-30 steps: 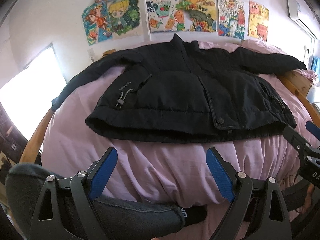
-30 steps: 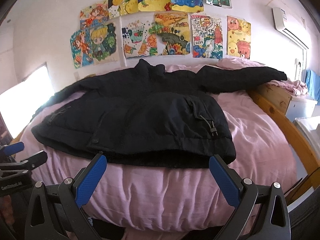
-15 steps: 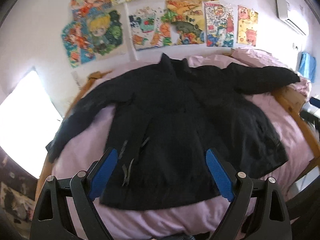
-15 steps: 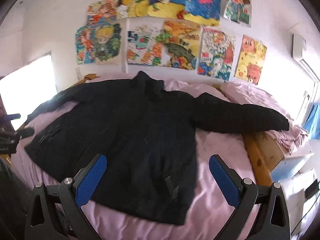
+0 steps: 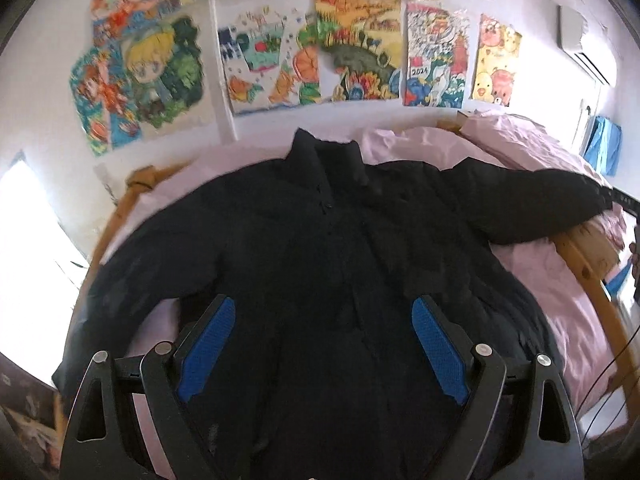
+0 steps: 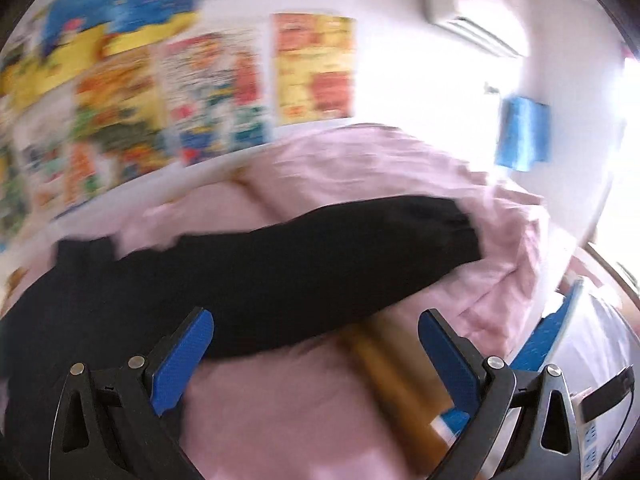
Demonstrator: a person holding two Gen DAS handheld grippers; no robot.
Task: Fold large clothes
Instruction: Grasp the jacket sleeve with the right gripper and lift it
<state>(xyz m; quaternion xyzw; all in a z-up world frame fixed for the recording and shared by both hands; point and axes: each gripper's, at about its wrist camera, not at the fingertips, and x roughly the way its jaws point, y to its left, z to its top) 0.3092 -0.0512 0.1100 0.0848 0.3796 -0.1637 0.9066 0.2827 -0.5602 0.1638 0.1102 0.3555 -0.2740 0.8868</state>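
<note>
Black jacket [image 5: 320, 248] lies flat on pink bedding [image 5: 560, 312], collar toward 12 o'clock, sleeves spanning 8 to 2; left gripper [image 5: 322, 344] and right gripper [image 6: 316, 354] gape empty

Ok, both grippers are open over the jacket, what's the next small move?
Probably lower the right hand-held gripper onto the outstretched sleeve near its cuff and close: the black jacket lies flat, unfolded, and both jaws stand open and empty.
</note>
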